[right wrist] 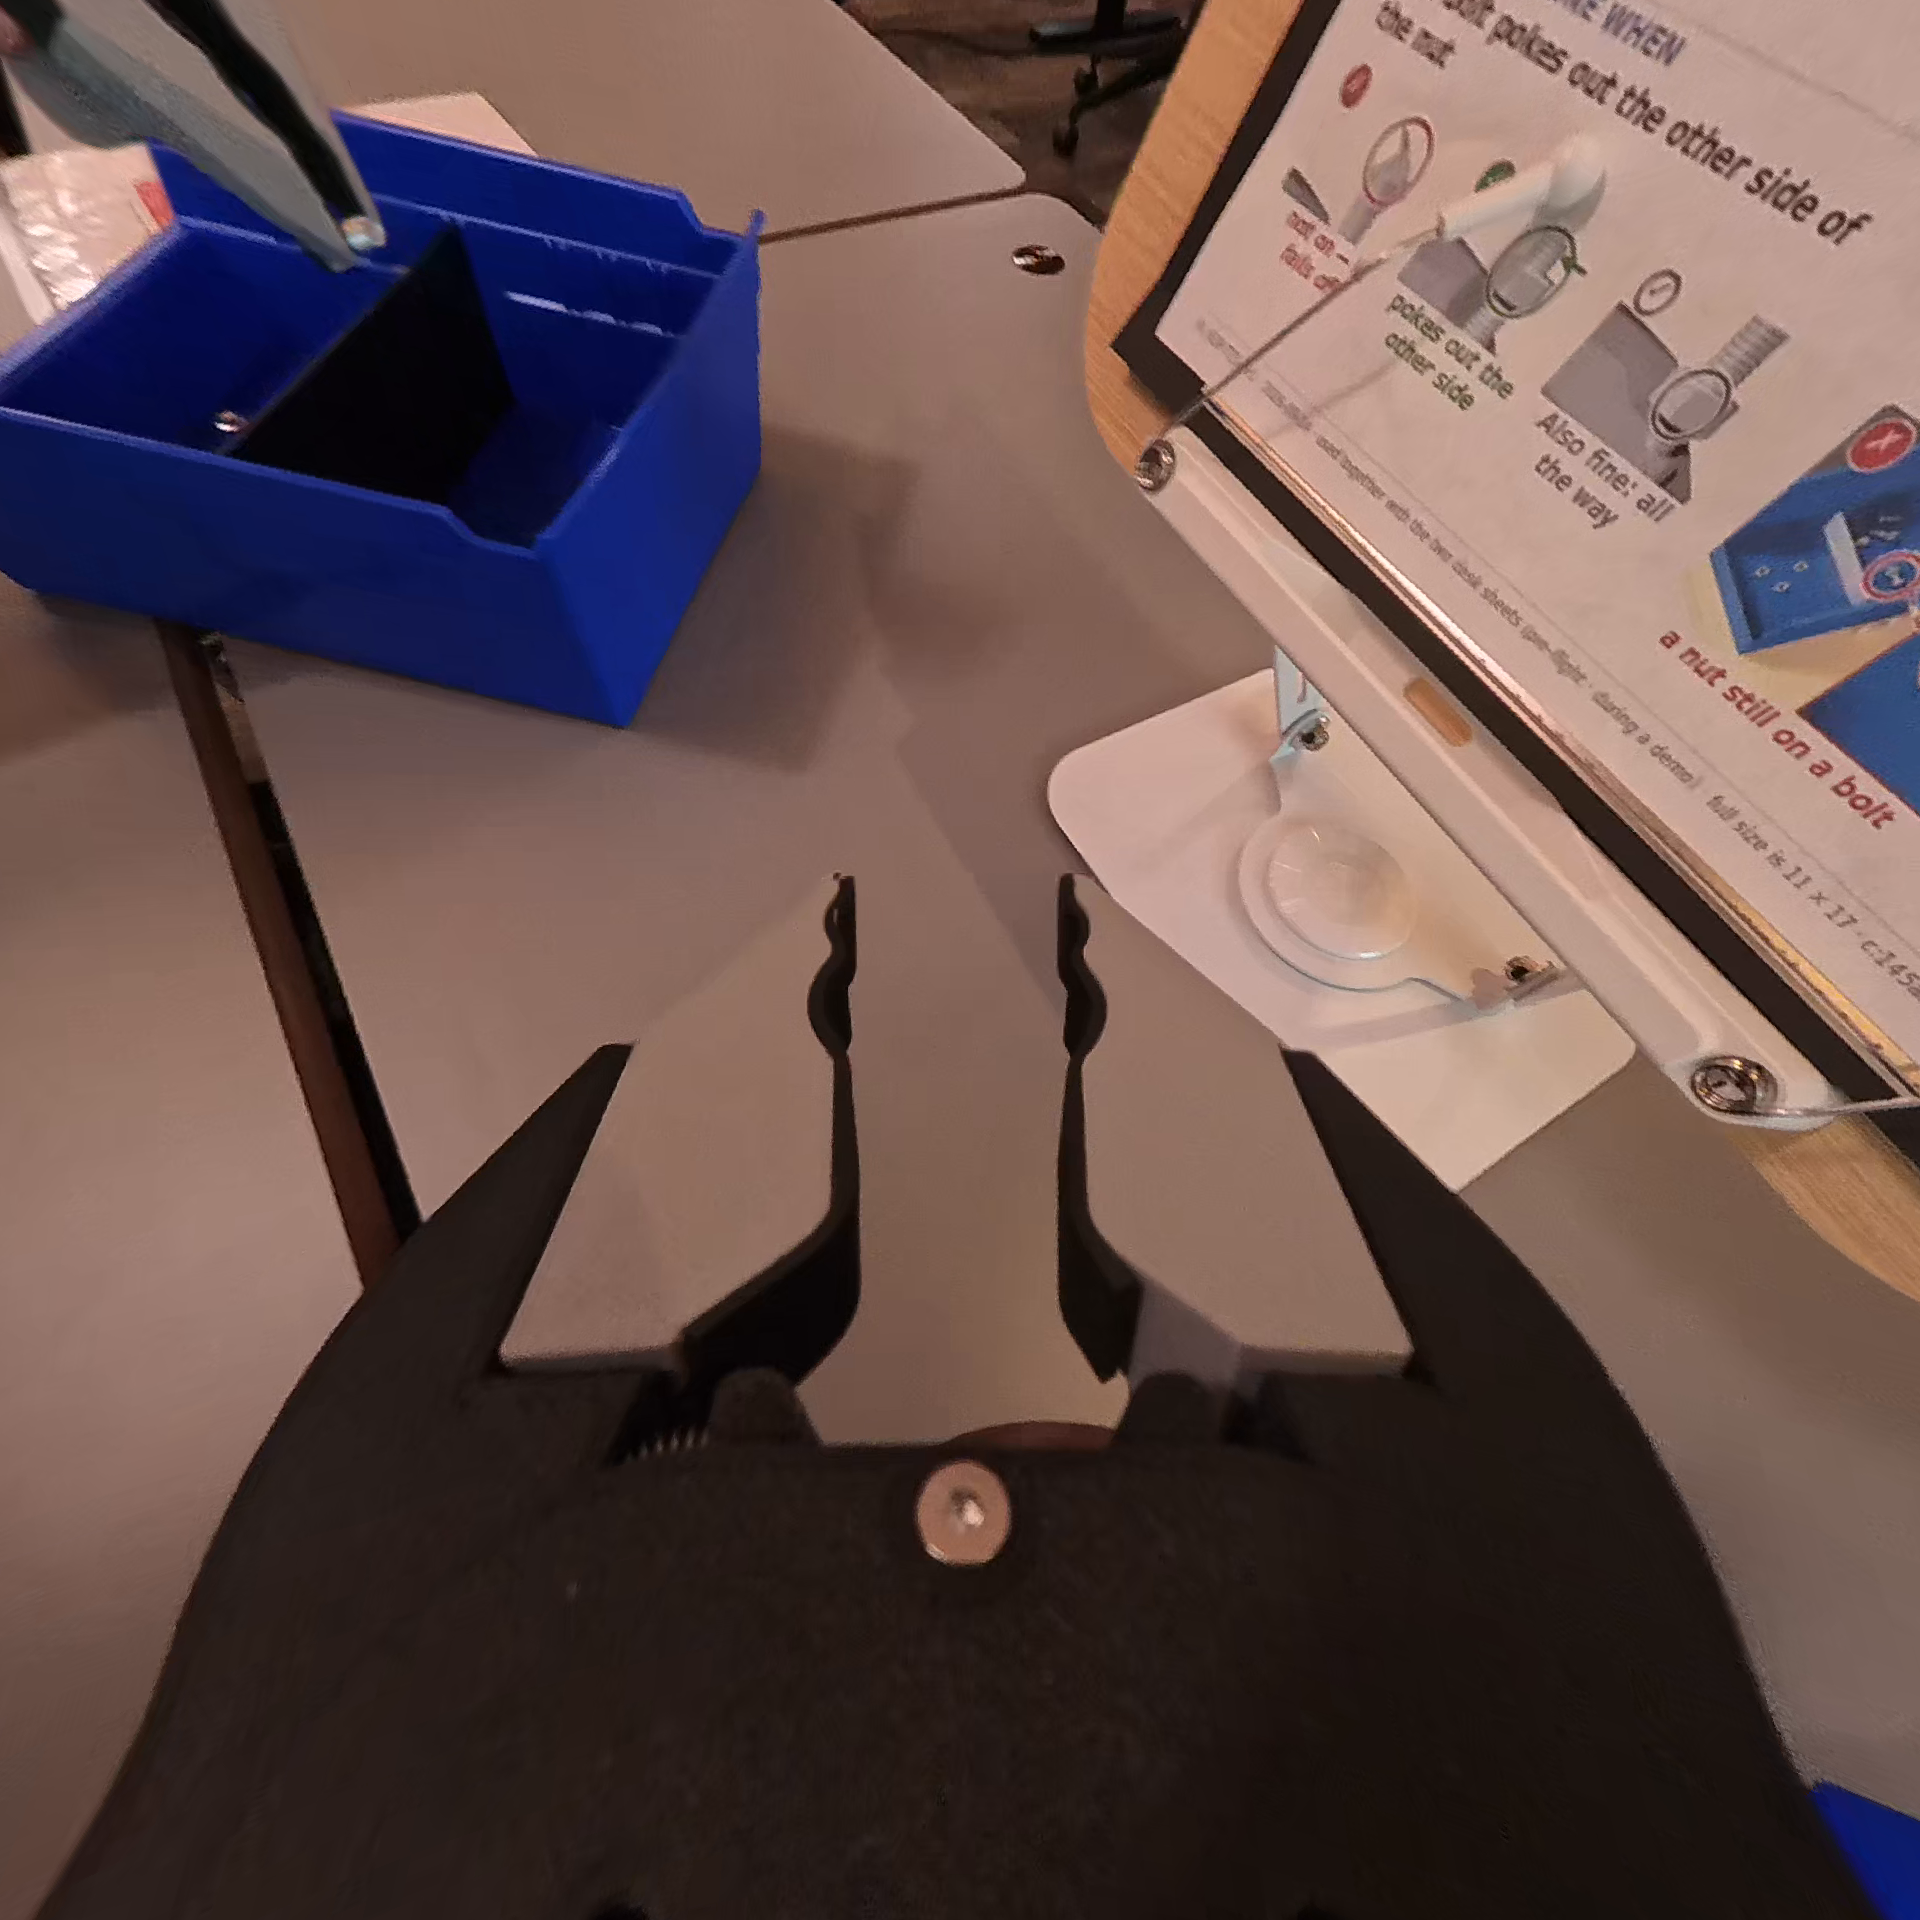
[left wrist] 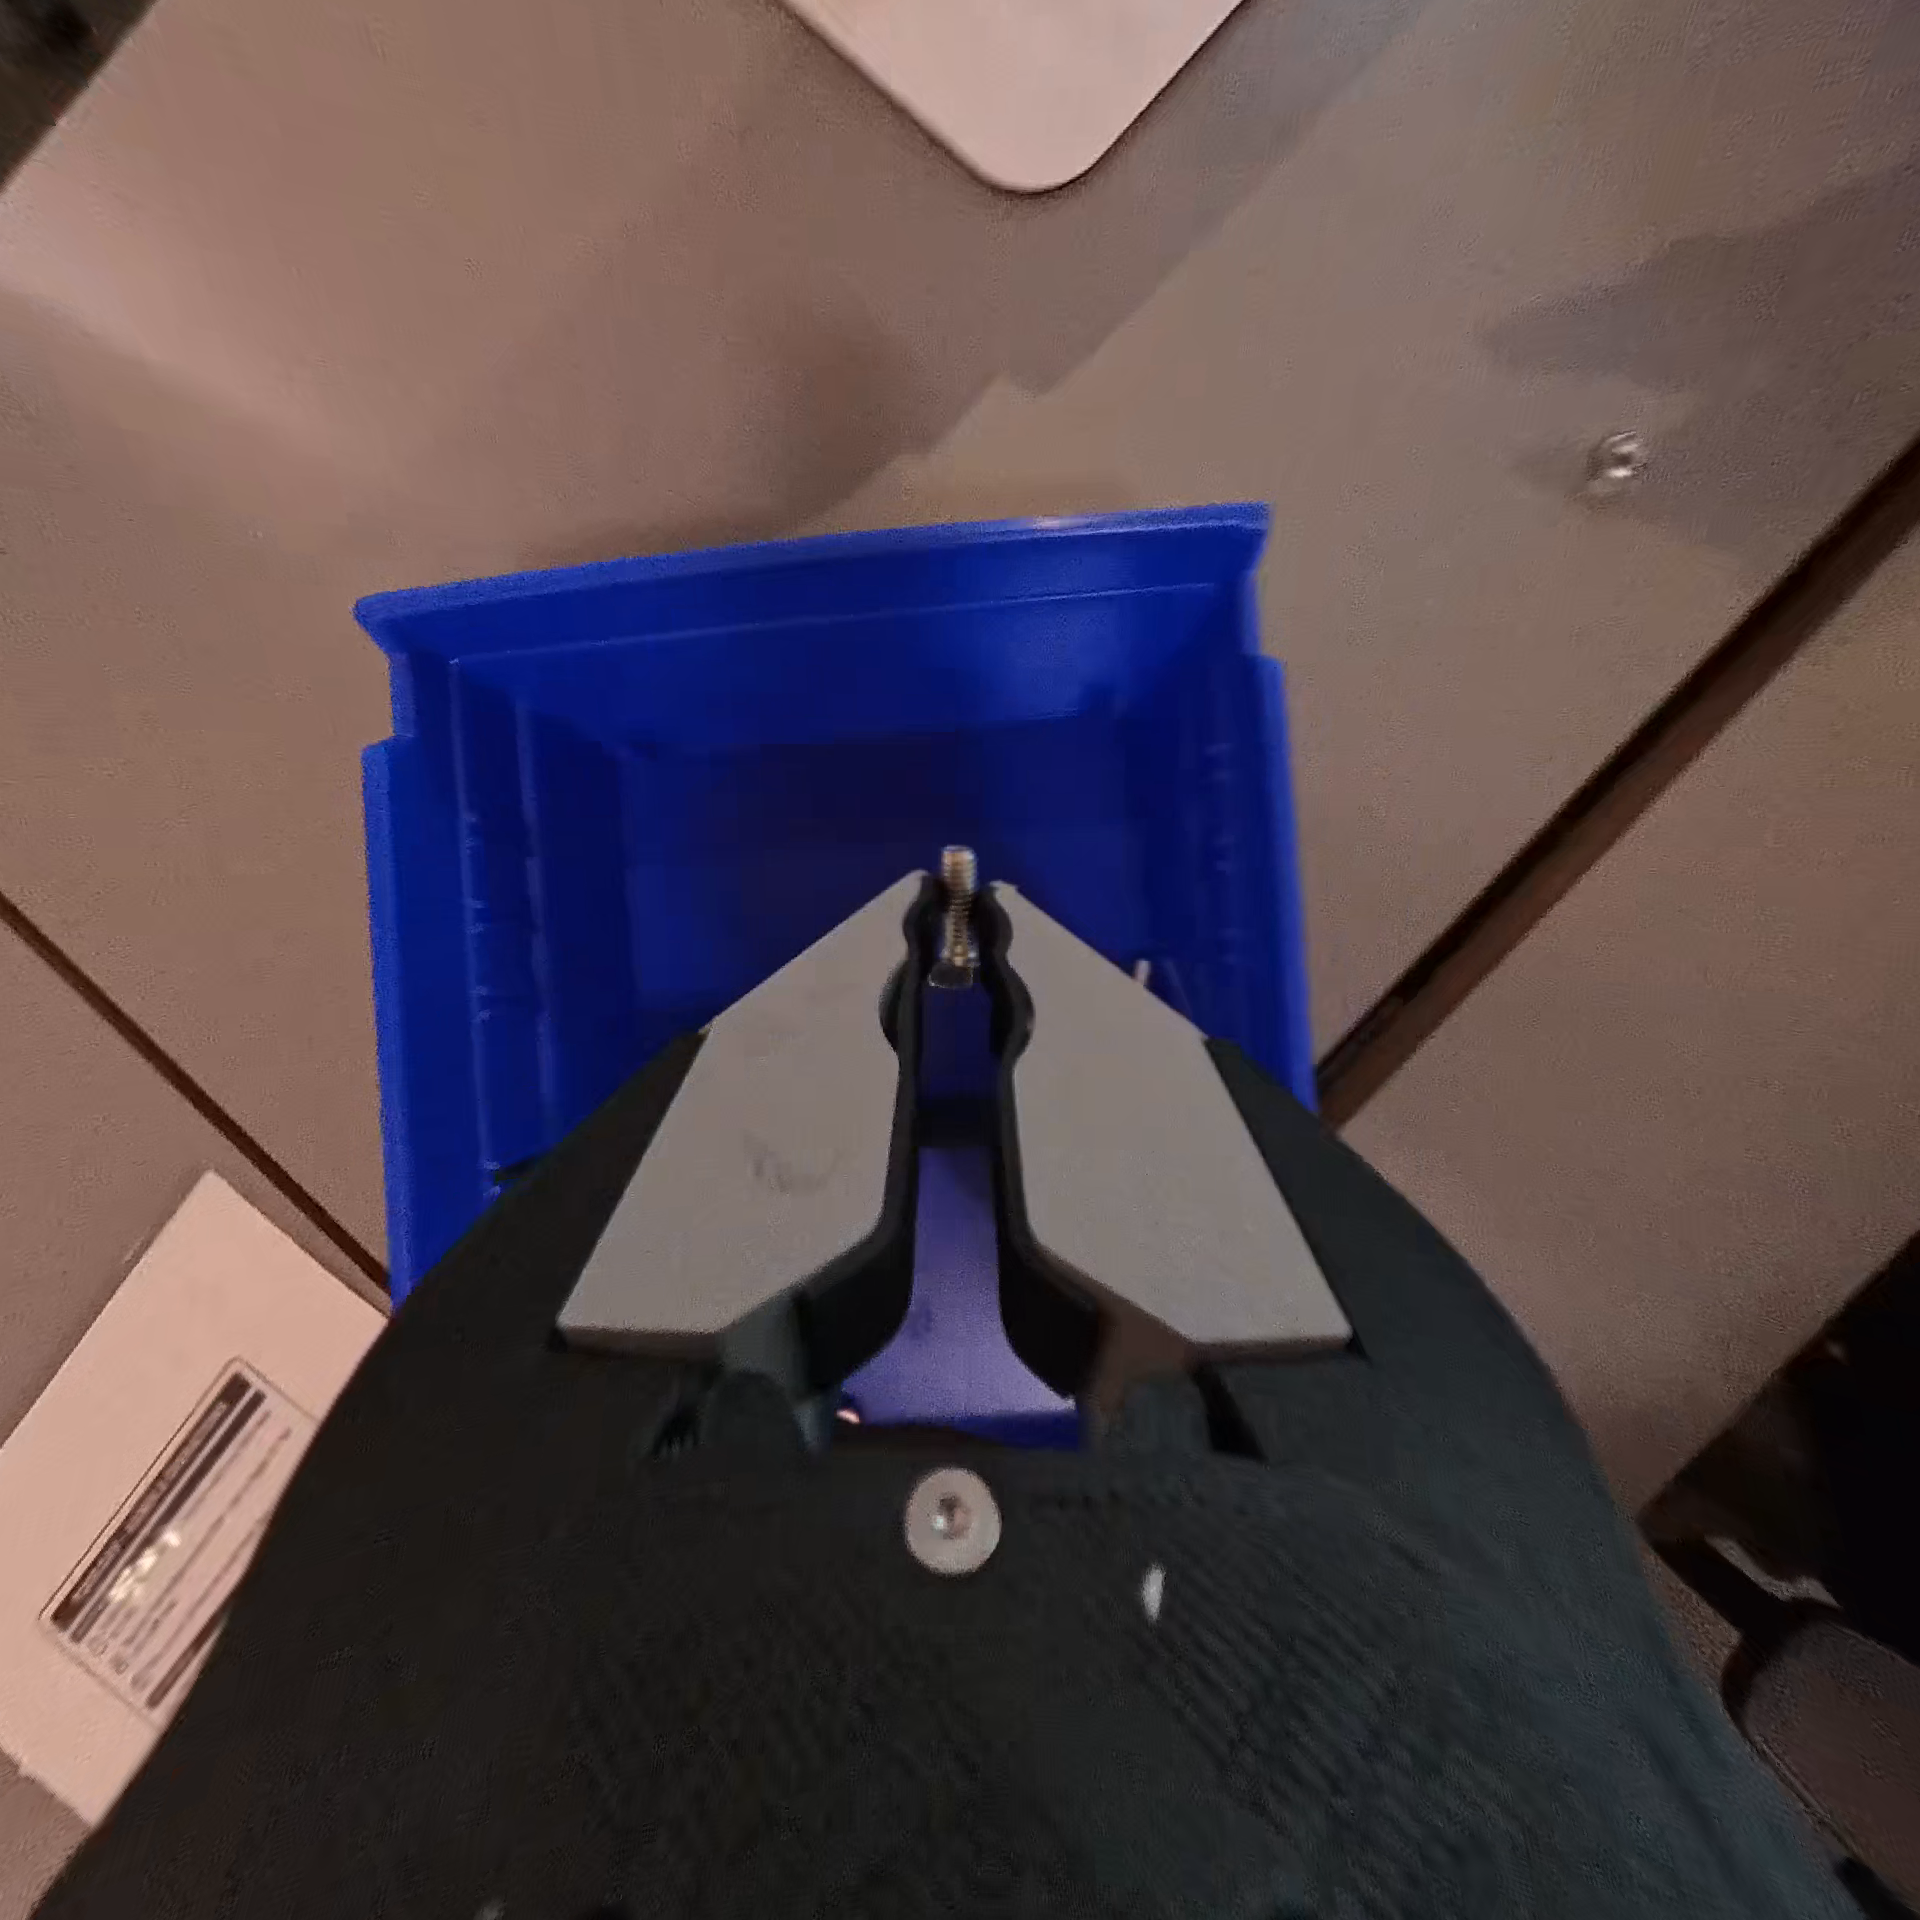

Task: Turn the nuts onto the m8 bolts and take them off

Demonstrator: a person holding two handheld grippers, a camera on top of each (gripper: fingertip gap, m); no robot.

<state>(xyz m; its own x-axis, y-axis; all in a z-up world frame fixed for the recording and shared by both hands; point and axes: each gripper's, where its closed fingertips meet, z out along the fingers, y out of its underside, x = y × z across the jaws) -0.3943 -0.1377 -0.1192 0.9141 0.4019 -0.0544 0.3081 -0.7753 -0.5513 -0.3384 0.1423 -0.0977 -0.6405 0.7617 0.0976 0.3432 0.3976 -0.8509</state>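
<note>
— Grey tabletops point(right wrist: 914, 644) are filling both views, with dark seams running between them. What is the left gripper point(left wrist: 957, 896) doing?

— It is hanging over the blue bin point(left wrist: 831, 665) with its fingers pinched shut on a small silver bolt point(left wrist: 953, 914), the threaded end pointing past the fingertips. The right wrist view is catching the same gripper point(right wrist: 348, 234) far off, its tip dipping over the bin's point(right wrist: 665, 499) far left corner with something silver at the tip.

— And the right one?

— The right gripper point(right wrist: 954, 904) is standing open above bare table, its fingers well apart and holding nothing.

— Any writing?

— A white card with a dark printed label point(left wrist: 156, 1538) is lying at the table's left edge beside the bin, too blurred to read. An instruction sheet point(right wrist: 1621, 343) with printed pictures and text is sitting on a wood-backed board on a white stand point(right wrist: 1351, 935) at the right.

— What is only one view showing?

— Only the right view is showing the black divider point(right wrist: 384, 384) splitting the bin, and a small silver piece point(right wrist: 227, 421), perhaps a nut, lying on the floor left of it.
</note>
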